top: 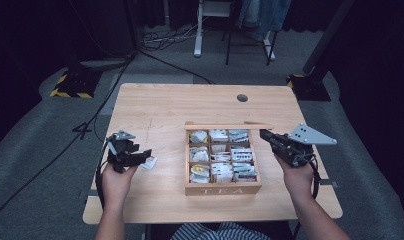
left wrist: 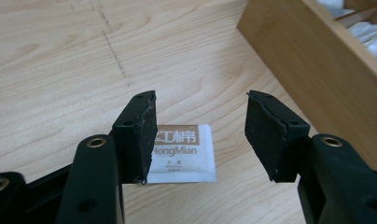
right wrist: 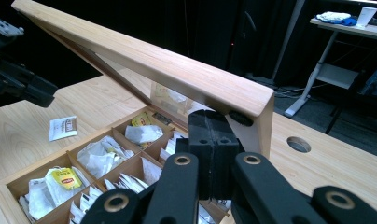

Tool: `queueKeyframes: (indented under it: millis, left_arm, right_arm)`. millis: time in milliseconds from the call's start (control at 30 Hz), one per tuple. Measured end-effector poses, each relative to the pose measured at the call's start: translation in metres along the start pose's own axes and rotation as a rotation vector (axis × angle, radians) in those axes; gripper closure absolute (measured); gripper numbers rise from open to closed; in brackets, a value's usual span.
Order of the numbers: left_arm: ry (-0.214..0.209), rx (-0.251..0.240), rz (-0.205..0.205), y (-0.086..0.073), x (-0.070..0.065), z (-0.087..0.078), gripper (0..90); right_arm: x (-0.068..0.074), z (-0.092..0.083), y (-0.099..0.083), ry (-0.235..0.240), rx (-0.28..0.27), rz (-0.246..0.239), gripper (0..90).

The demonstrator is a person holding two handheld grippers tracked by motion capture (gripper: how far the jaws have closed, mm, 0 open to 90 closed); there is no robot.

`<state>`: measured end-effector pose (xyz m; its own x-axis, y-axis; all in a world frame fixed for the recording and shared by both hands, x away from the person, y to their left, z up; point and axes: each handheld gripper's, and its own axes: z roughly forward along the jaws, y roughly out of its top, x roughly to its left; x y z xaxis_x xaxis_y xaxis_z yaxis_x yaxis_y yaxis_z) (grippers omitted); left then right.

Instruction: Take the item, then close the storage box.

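A wooden tea box marked TEA stands mid-table with its glass-paned lid raised. Its compartments hold several tea bags. My right gripper is shut with its tips against the lid's front right corner, beside a small black knob. Nothing shows between its pads. A white HongMian packet lies flat on the table left of the box. My left gripper hangs open just above the packet, one jaw over its left edge.
A round cable hole sits near the table's far edge. Bare wood lies behind and left of the box. Beyond the table are stand bases, cables and a white desk leg on grey floor.
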<state>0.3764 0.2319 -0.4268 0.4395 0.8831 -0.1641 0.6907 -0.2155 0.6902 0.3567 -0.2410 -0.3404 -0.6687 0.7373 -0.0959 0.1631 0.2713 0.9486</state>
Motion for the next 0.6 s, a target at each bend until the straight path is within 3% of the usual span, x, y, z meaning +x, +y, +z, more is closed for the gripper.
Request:
queueKeyframes:
  millis: [200,600]
  left_arm:
    - [-0.016,-0.011,0.076,-0.003,-0.017,-0.012,43.7]
    - [-0.099,-0.049,0.191,-0.022,-0.053,-0.034,43.6]
  right_arm:
    - [0.000,0.000,0.000,0.000,0.001,0.002,89.7]
    - [0.001,0.000,0.000,-0.003,0.004,-0.002,89.7]
